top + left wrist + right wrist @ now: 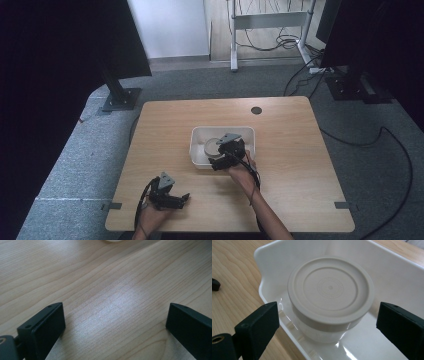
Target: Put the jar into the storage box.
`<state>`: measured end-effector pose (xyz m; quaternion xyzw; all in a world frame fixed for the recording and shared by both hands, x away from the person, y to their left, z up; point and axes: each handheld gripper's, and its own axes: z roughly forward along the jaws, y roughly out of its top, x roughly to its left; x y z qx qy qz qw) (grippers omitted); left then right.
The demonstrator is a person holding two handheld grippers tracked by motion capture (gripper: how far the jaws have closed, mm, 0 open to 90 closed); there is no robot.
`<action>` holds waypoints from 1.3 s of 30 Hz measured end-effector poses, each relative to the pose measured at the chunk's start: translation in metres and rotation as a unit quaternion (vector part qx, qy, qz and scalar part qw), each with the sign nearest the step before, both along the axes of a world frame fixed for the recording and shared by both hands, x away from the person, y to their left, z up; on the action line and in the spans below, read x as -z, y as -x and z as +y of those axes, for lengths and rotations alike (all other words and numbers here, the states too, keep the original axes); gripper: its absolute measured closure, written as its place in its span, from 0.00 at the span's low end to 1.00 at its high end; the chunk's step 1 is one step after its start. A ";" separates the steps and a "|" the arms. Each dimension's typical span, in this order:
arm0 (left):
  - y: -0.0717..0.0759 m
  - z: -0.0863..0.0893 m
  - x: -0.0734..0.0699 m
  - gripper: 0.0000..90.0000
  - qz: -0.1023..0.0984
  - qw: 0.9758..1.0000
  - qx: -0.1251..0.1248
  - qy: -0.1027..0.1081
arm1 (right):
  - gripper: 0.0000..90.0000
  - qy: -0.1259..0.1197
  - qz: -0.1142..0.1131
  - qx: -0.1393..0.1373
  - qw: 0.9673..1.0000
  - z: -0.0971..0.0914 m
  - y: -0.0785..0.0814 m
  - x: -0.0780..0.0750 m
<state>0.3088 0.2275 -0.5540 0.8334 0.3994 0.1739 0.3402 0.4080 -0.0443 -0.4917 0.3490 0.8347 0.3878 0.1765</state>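
Note:
A white plastic tub (247,133) sits at the middle of the wooden table. Inside it stands a round jar with a beige lid (330,289), also seen in the high view as the jar (211,146). My right gripper (328,322) hovers over the tub's near side, open, its jaws spread to either side of the jar without touching it. In the high view that right gripper (226,151) is above the tub. My left gripper (172,197) rests near the table's front edge, and the left gripper (113,322) is open over bare wood.
The wooden table (290,165) has a round cable hole (256,110) near its far edge. Black stands (120,95) and cables (380,135) lie on the grey carpet around it. A white frame (267,20) stands farther back.

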 end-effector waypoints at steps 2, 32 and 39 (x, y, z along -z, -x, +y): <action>0.000 0.000 0.000 0.02 0.000 1.000 0.000 0.000 | 0.05 -0.002 -0.002 0.001 1.000 -0.002 0.001 -0.001; 0.000 0.000 0.000 0.02 0.000 1.000 -0.002 0.002 | 0.04 -0.020 -0.019 -0.011 1.000 -0.040 0.029 -0.007; 0.000 0.000 0.000 0.02 -0.001 1.000 -0.002 0.001 | 0.04 -0.022 -0.023 -0.012 0.999 -0.051 0.036 -0.007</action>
